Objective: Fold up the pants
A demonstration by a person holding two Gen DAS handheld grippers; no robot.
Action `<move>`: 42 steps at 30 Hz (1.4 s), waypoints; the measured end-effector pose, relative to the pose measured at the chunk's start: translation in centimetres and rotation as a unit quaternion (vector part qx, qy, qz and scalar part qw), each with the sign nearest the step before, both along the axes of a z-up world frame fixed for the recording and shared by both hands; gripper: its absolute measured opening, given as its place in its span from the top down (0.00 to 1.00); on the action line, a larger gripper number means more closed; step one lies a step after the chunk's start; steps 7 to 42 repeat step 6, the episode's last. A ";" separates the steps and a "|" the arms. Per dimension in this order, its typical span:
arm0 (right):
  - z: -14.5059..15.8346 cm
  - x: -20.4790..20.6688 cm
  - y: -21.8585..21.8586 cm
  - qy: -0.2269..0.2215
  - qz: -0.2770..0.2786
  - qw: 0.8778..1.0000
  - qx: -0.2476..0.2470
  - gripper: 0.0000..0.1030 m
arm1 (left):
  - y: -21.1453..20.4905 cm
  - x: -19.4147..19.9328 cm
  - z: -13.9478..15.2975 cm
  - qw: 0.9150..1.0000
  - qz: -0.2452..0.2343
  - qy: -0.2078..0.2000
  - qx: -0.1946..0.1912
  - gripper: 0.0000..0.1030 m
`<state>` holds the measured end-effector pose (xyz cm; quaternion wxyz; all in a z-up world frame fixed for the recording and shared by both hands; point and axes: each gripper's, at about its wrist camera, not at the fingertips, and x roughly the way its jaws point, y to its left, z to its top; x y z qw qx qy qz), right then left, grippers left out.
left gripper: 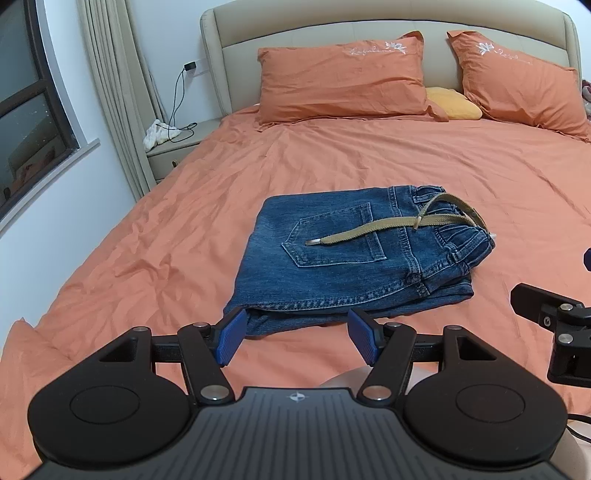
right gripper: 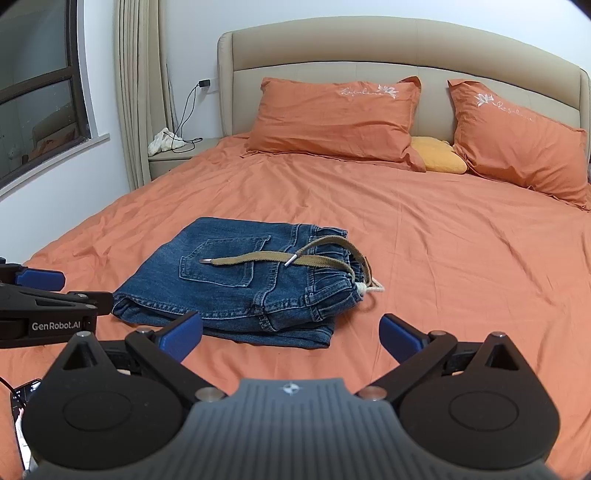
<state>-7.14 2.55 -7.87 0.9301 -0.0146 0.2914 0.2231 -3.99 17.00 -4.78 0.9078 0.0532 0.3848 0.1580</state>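
A pair of blue jeans lies folded into a compact stack on the orange bed sheet, back pocket up. A tan belt lies across the top. My left gripper is open and empty, just in front of the stack's near edge. In the right wrist view the jeans lie ahead and to the left, and my right gripper is open and empty in front of the stack's near right corner. The left gripper shows at that view's left edge.
Two orange pillows and a small yellow cushion lean on the beige headboard. A bedside table with a white cloth and charger cable stands at the far left, by curtains and a window. A phone lies at lower left.
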 end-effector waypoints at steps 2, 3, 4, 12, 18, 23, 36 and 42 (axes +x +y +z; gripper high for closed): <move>0.0 0.0 0.0 0.001 0.000 1.000 0.001 0.05 | 0.0 -0.1 0.1 1.000 0.000 -0.002 -0.002 0.28; 0.0 -0.1 0.0 0.001 0.000 1.000 0.001 0.05 | 0.1 -0.1 0.1 1.000 -0.003 -0.003 -0.004 0.28; 0.0 -0.1 0.0 0.001 0.000 1.000 0.001 0.05 | 0.0 -0.2 0.2 1.000 -0.005 -0.004 -0.005 0.28; 0.0 -0.1 0.0 0.002 0.001 1.000 0.002 0.05 | 0.0 -0.4 0.2 1.000 -0.004 -0.005 -0.007 0.28; 0.0 -0.1 0.0 0.002 0.001 1.000 0.002 0.05 | 0.0 -0.4 0.2 1.000 -0.004 -0.005 -0.007 0.28; 0.0 -0.1 0.0 0.002 0.001 1.000 0.002 0.05 | 0.0 -0.4 0.2 1.000 -0.004 -0.005 -0.007 0.28; 0.0 -0.1 0.0 0.002 0.001 1.000 0.002 0.05 | 0.0 -0.4 0.2 1.000 -0.004 -0.005 -0.007 0.28; 0.0 -0.1 0.0 0.002 0.001 1.000 0.002 0.05 | 0.0 -0.4 0.2 1.000 -0.004 -0.005 -0.007 0.28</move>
